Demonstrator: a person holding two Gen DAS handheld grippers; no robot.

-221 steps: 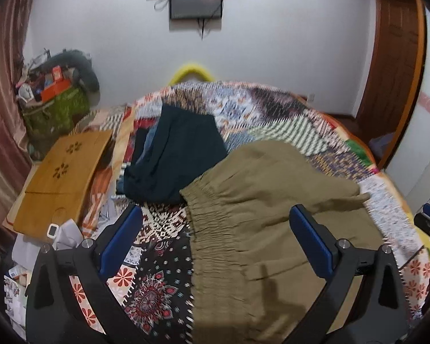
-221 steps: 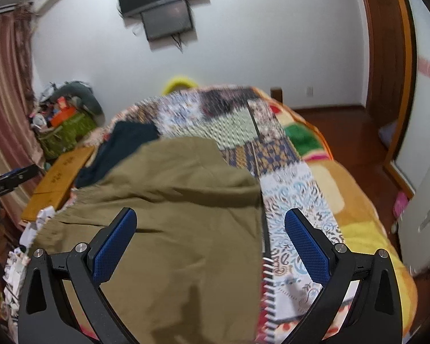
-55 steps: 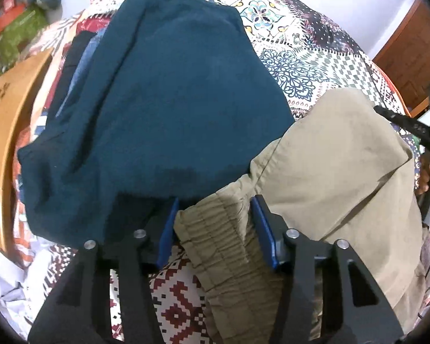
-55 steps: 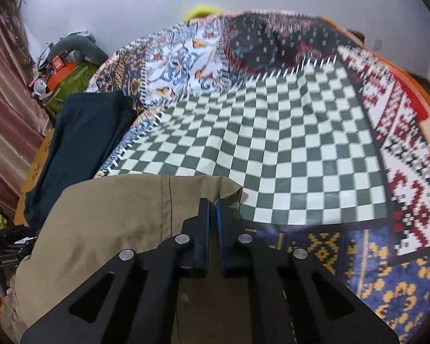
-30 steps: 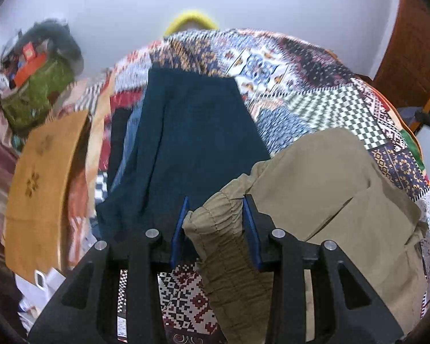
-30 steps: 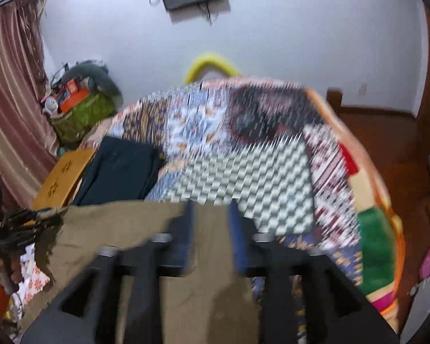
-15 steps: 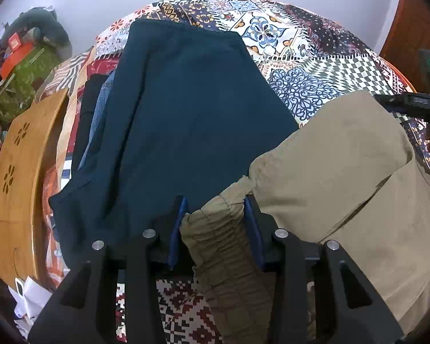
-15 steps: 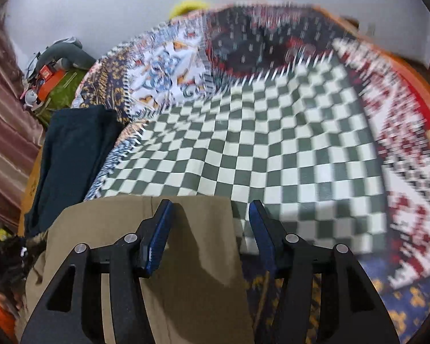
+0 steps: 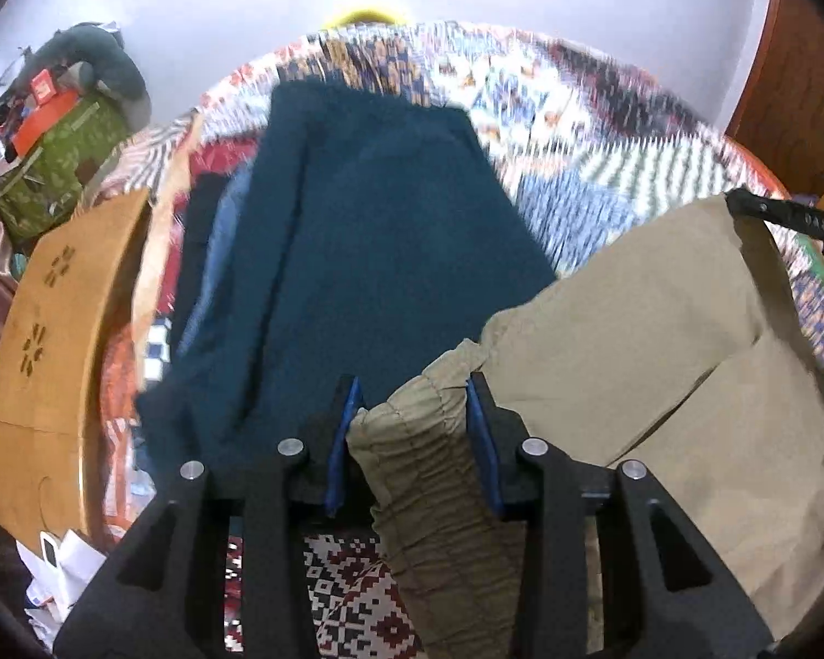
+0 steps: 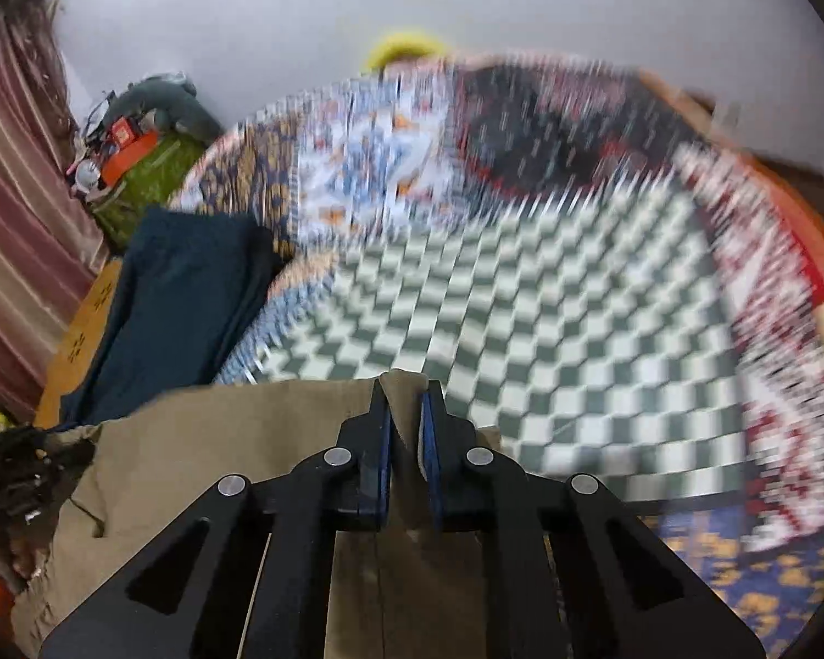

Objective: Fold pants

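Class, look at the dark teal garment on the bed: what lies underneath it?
Under the teal garment, blue and black fabric edges stick out at its left, over the patchwork quilt. What those pieces are stays covered.

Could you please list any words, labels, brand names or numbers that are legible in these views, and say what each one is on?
No text can be read with certainty.
Pale characters on the right gripper's black arm: too small and blurred to read.
Red-orange box on the green bag: no print can be made out.
Khaki pants, dark teal garment and wooden board: no lettering shows.
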